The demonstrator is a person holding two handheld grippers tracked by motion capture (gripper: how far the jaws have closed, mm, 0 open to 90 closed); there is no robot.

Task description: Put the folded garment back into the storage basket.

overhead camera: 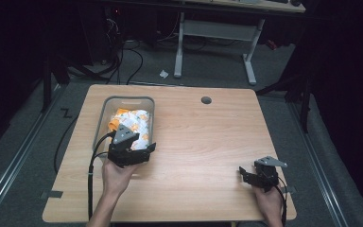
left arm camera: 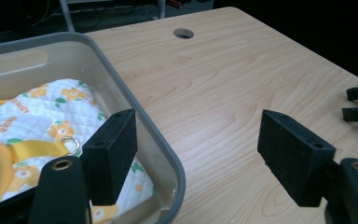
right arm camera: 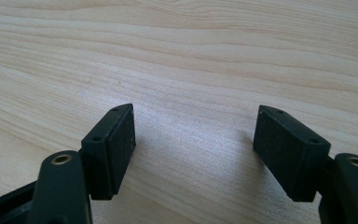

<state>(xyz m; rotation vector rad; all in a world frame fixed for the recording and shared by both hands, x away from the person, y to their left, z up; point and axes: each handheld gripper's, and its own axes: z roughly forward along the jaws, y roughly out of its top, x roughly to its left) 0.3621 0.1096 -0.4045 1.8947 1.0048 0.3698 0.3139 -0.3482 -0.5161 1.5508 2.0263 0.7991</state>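
Spread left gripper (left arm camera: 196,158) straddling the near right corner of the grey bin (left arm camera: 135,105).

Jaws wide apart, pinching nothing: one over the flowered quilted cloth (left arm camera: 51,109) with its yellow strap (left arm camera: 32,149) inside the bin, the other over bare table (left arm camera: 242,70) outside the rim. Right gripper (right arm camera: 193,149) also spread, empty, low over open wood well off to the side.

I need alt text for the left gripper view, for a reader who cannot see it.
The open left tongs straddle the near right rim of a grey bin holding a white quilted cloth with orange flowers and a yellow strap, on a light wooden table.
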